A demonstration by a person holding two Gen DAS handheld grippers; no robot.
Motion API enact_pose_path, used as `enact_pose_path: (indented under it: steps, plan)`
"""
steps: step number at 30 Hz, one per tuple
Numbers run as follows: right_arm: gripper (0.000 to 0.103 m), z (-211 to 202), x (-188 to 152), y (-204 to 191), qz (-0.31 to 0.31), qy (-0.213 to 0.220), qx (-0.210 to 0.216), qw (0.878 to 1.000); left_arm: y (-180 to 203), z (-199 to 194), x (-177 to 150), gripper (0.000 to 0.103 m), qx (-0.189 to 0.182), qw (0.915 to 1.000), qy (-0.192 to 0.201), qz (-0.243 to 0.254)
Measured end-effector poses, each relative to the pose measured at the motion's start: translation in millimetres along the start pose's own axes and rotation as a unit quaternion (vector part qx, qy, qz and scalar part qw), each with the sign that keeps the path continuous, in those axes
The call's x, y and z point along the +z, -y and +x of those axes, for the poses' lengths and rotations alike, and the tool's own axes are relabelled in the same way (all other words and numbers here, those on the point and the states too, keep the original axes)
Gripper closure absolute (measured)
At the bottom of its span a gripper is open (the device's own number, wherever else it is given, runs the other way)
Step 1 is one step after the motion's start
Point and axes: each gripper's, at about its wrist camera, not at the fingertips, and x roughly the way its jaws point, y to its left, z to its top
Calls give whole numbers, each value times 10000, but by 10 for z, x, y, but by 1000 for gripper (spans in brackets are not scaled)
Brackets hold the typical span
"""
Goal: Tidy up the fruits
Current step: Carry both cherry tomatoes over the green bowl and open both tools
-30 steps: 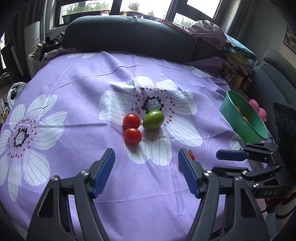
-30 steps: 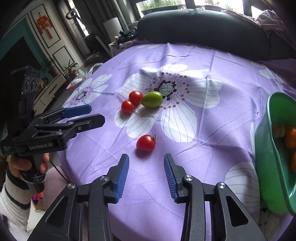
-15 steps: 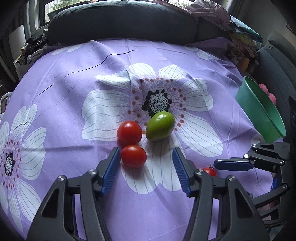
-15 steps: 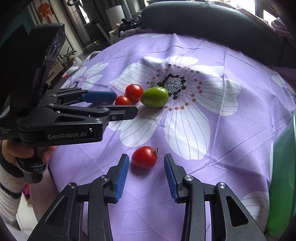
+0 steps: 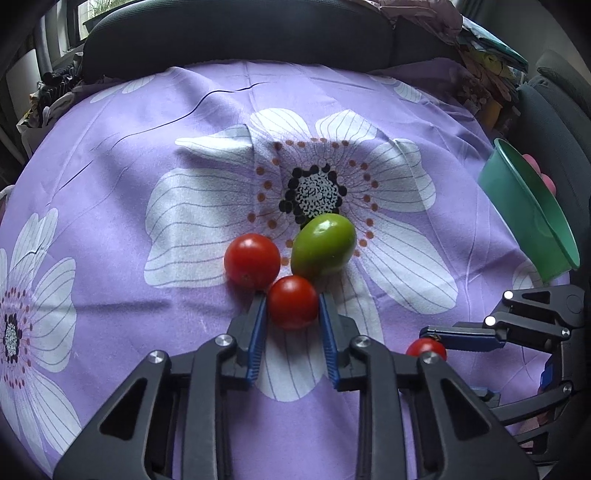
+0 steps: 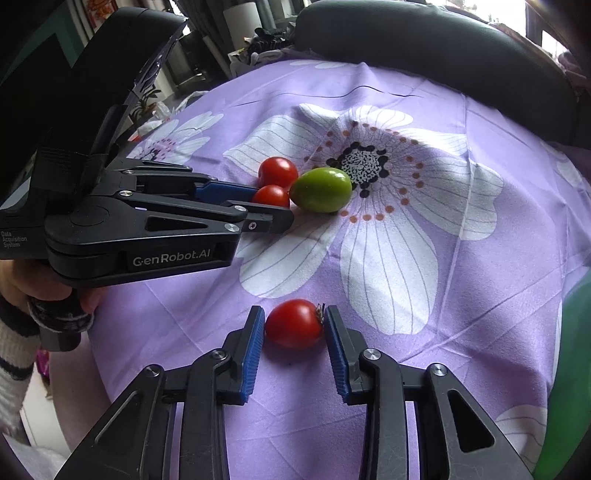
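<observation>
My left gripper (image 5: 292, 306) is shut on a small red tomato (image 5: 292, 302) that rests on the purple flowered cloth (image 5: 147, 147). A second red tomato (image 5: 252, 260) and a green oval fruit (image 5: 323, 245) lie just beyond it, touching it. My right gripper (image 6: 294, 325) has its blue pads against both sides of a stemmed red tomato (image 6: 293, 324) on the cloth. That tomato (image 5: 425, 349) and the right gripper's fingers (image 5: 465, 338) show at the lower right of the left wrist view. The left gripper (image 6: 273, 206) shows at the left of the right wrist view.
A green bowl (image 5: 528, 210) stands at the table's right edge, its rim also in the right wrist view (image 6: 569, 369). A dark sofa back (image 5: 236, 33) runs behind the table. Cluttered cloths and bags (image 5: 480, 55) lie at the far right.
Both grippers moved forward and closed. The left one now clamps the nearest red tomato of the group; the right one now clamps the stemmed tomato.
</observation>
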Motion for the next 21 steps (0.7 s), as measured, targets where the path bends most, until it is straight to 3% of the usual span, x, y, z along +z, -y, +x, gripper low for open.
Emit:
enact_pose_path:
  steps: [12, 21]
  plan:
    - [70, -279, -120, 110, 347, 336, 212, 9986, 219, -338, -128, 76, -309, 9990, 313, -47]
    - [70, -728, -343, 274, 692, 757, 88, 9947, 565, -579, -271, 76, -515, 9977, 421, 131]
